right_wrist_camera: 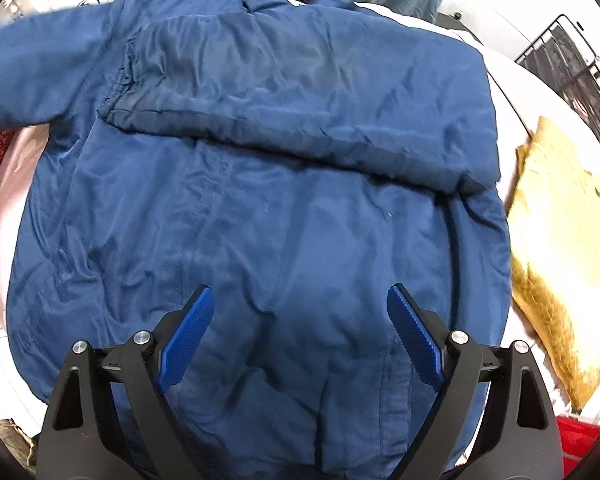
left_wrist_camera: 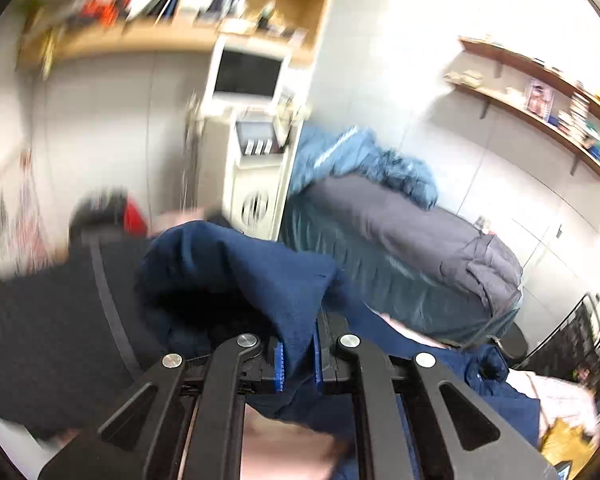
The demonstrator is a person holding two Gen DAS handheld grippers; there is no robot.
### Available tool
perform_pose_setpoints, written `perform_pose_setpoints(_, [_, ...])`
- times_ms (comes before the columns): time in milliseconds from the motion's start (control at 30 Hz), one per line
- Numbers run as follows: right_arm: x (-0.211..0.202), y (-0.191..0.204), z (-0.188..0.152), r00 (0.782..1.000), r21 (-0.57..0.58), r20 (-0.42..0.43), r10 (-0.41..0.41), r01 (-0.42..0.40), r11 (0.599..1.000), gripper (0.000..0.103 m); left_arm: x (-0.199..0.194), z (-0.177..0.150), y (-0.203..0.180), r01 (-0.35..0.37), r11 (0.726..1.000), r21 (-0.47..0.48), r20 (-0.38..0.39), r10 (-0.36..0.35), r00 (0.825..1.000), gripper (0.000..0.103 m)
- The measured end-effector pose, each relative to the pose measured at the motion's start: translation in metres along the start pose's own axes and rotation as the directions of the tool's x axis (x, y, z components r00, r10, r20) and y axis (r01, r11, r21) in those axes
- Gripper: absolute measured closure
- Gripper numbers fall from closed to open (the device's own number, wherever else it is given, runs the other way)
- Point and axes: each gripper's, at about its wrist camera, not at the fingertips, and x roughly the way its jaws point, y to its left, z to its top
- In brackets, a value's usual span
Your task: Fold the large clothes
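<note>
Blue pads of the left gripper (left_wrist_camera: pixel 298 364) are clamped on a fold of the navy jacket (right_wrist_camera: pixel 260 208); cloth is pinched between them at 6 o'clock in the left view and rises toward 11 as a dark, bunched peak. That view is blurred and tilted up toward a bed (left_wrist_camera: pixel 400 248) at 3 o'clock and shelves (left_wrist_camera: pixel 172 12) at 12, so the pinched part is judged to be lifted clear of the surface. Likely a sleeve or side edge, taken at the rim so it can be carried across the body.

Right gripper (right_wrist_camera: pixel 300 332) is held wide over the jacket's lower half, pads at 7 and 5 o'clock, nothing seen between them. Whether the tips touch the cloth cannot be told. It is probably kept there ready to pin or grab the hem.

Jacket is spread back-up on a pale surface (right_wrist_camera: pixel 500 80), collar at 12 o'clock. One sleeve (right_wrist_camera: pixel 300 120) is already laid across the back from 2 toward 9. The other sleeve runs off-frame at 9 to 10 o'clock, blurred. A yellow cloth (right_wrist_camera: pixel 556 260) lies just beside it at 3.

Judged stage: second sleeve fold underway, body folds not yet done. Risk: slick fabric slipping from a shallow pinch.
</note>
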Motion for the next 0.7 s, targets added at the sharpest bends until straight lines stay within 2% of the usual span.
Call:
perform_pose_setpoints(67, [0.001, 0.003, 0.005, 1.000, -0.007, 0.006, 0.013, -0.013, 1.000, 0.016, 0.005, 0.015, -0.013, -0.039, 0.997, 0.070, 0.032, 0.037, 0.999, 0.094])
perform_pose_setpoints(100, [-0.001, 0.003, 0.006, 1.000, -0.010, 0.008, 0.018, -0.018, 1.000, 0.016, 0.016, 0.018, -0.017, -0.072, 0.993, 0.095, 0.022, 0.070, 0.997, 0.093])
perform_pose_setpoints(167, [-0.002, 0.001, 0.008, 1.000, -0.012, 0.015, 0.023, -0.022, 1.000, 0.016, 0.044, 0.021, 0.001, -0.145, 0.983, 0.115, -0.047, 0.152, 0.987, 0.093])
perform_pose_setpoints(267, [-0.003, -0.006, 0.007, 1.000, 0.006, 0.015, 0.026, -0.026, 1.000, 0.016, 0.104, 0.010, 0.038, -0.231, 0.964, 0.129, -0.212, 0.254, 0.944, 0.094])
perform_pose_setpoints(300, [0.000, -0.009, 0.006, 1.000, 0.011, 0.012, 0.025, -0.025, 1.000, 0.016, 0.129, -0.001, 0.044, -0.267, 0.950, 0.162, -0.263, 0.302, 0.916, 0.094])
perform_pose_setpoints(367, [0.002, -0.018, 0.003, 1.000, 0.031, 0.008, 0.023, -0.023, 0.999, 0.016, 0.154, -0.018, 0.050, -0.315, 0.924, 0.215, -0.312, 0.371, 0.875, 0.094])
perform_pose_setpoints(400, [0.002, -0.023, 0.002, 1.000, 0.044, 0.008, 0.022, -0.023, 0.999, 0.016, 0.163, -0.021, 0.053, -0.321, 0.923, 0.212, -0.336, 0.377, 0.863, 0.094])
perform_pose_setpoints(433, [0.003, -0.026, 0.002, 1.000, 0.053, 0.009, 0.022, -0.022, 0.998, 0.016, 0.166, -0.026, 0.056, -0.319, 0.929, 0.190, -0.351, 0.367, 0.861, 0.094])
perform_pose_setpoints(467, [0.003, -0.031, 0.001, 1.000, 0.067, 0.010, 0.020, -0.020, 0.998, 0.016, 0.163, -0.026, 0.055, -0.308, 0.936, 0.170, -0.354, 0.350, 0.867, 0.094])
perform_pose_setpoints(533, [0.003, -0.039, 0.000, 1.000, 0.092, 0.011, 0.017, -0.018, 0.996, 0.016, 0.151, -0.026, 0.039, -0.251, 0.959, 0.130, -0.342, 0.281, 0.897, 0.094])
perform_pose_setpoints(567, [0.003, -0.042, -0.001, 1.000, 0.105, 0.011, 0.016, -0.017, 0.994, 0.016, 0.142, -0.026, 0.025, -0.200, 0.972, 0.122, -0.331, 0.230, 0.915, 0.094])
perform_pose_setpoints(600, [0.004, -0.045, -0.001, 1.000, 0.117, 0.010, 0.016, -0.017, 0.993, 0.016, 0.135, -0.022, 0.013, -0.164, 0.979, 0.120, -0.326, 0.195, 0.925, 0.094])
perform_pose_setpoints(633, [0.005, -0.049, -0.001, 1.000, 0.130, 0.008, 0.016, -0.017, 0.991, 0.016, 0.125, -0.016, -0.007, -0.094, 0.989, 0.114, -0.322, 0.126, 0.938, 0.094])
perform_pose_setpoints(700, [0.007, -0.051, -0.001, 1.000, 0.145, 0.006, 0.020, -0.021, 0.989, 0.017, 0.109, -0.011, -0.047, 0.039, 0.994, 0.099, -0.320, -0.006, 0.947, 0.094])
